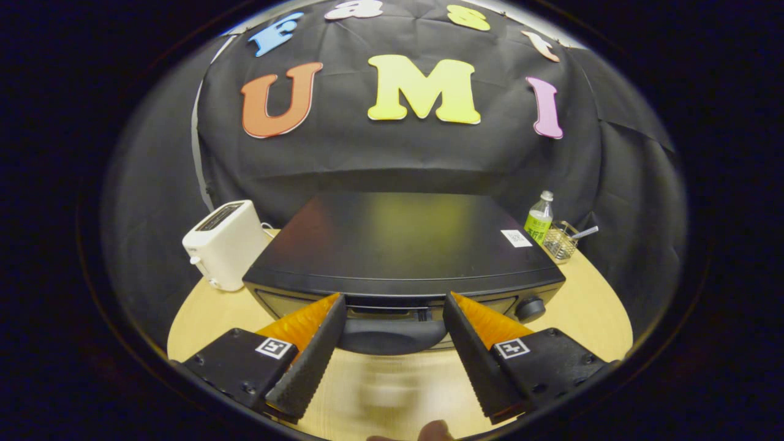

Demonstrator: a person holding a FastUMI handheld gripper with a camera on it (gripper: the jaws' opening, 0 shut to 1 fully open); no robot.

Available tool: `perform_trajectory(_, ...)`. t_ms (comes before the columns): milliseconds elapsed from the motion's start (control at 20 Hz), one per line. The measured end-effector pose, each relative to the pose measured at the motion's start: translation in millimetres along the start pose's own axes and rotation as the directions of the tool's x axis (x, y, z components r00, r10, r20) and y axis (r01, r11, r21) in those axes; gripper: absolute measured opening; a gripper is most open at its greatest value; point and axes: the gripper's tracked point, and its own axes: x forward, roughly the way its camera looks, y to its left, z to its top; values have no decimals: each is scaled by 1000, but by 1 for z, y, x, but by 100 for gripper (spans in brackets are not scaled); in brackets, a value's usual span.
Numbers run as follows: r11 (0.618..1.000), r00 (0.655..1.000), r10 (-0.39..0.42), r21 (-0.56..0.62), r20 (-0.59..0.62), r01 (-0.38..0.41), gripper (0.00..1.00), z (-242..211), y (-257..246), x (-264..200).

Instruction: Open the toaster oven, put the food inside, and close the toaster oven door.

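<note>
A black toaster oven sits on the wooden table, seen from slightly above its flat top. Its door handle bulges out at the front, just ahead of my gripper and between the two fingers. The fingers stand wide apart on either side of the handle, open, with neither pressing on it. A round knob shows at the oven's front right. A pale blurred shape lies on the table below the handle, between the fingers; I cannot tell what it is.
A white pop-up toaster stands left of the oven. Behind the oven's right corner are a green-labelled bottle and a small wire basket. A fingertip shows at the near edge of the round wooden table.
</note>
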Motion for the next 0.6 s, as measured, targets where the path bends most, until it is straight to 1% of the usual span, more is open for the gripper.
perform_trajectory(150, 1000, 1000, 14, 12, -22, -14, 100, -15, 2, -13)
perform_trajectory(200, 1000, 999, 15, 8, -45, -15, 100, -26, 0, -18)
perform_trajectory(250, 1000, 999, 12, 6, -39, -11, 100, -32, -1, -26)
perform_trajectory(400, 1000, 996, -4, -17, -84, 3, 100, -58, -1, -42)
perform_trajectory(600, 999, 984, 39, -9, -174, -41, 100, -101, 0, -59)
